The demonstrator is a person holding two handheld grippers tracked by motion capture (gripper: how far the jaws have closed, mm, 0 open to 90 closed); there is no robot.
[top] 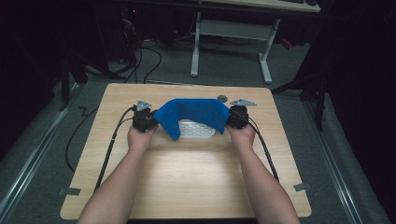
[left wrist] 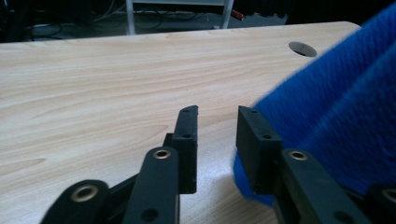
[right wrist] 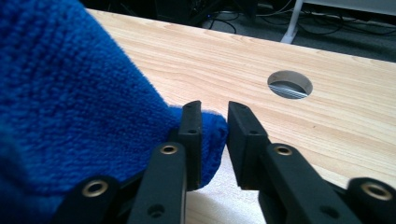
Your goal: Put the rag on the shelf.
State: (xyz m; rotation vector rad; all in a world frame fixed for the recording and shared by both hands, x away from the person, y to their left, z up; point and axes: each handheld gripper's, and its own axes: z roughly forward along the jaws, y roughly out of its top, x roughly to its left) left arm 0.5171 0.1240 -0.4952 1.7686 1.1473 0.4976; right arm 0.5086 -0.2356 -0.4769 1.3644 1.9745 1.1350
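Bench (top: 187,186) of pale wood grain, rounded corners, on a grey floor (top: 42,140); white legs of a second table (top: 233,32) stand beyond its far edge. A round cable hole (top: 222,98) sits near the far edge, right of centre; it also shows in the left gripper view (left wrist: 302,48) and the right gripper view (right wrist: 290,84).

Blue cloth (top: 191,114), fuzzy pile, held up off the bench and stretched between the two claws, sagging in the middle. Its left side hangs lower, down to a point. Beneath and behind it lies a white perforated object (top: 196,129), partly hidden; what it is cannot be told.

Left claw (top: 145,119) at the cloth's left end, held in the person's left hand (top: 140,137). In the left gripper view (left wrist: 217,140) the jaws stand apart with bare bench between them; the cloth (left wrist: 336,121) lies against the outer face of the right-hand jaw, not between the two. Released.

Right claw (top: 236,116) at the cloth's right end, in the right hand (top: 243,135). In the right gripper view (right wrist: 215,140) the jaws are parted by a narrow gap; a fold of cloth (right wrist: 70,102) wraps over the left-hand jaw and pokes into the gap, the other jaw not pressing it. Released.

Black cables (top: 112,144) trail from each claw back along the forearms.
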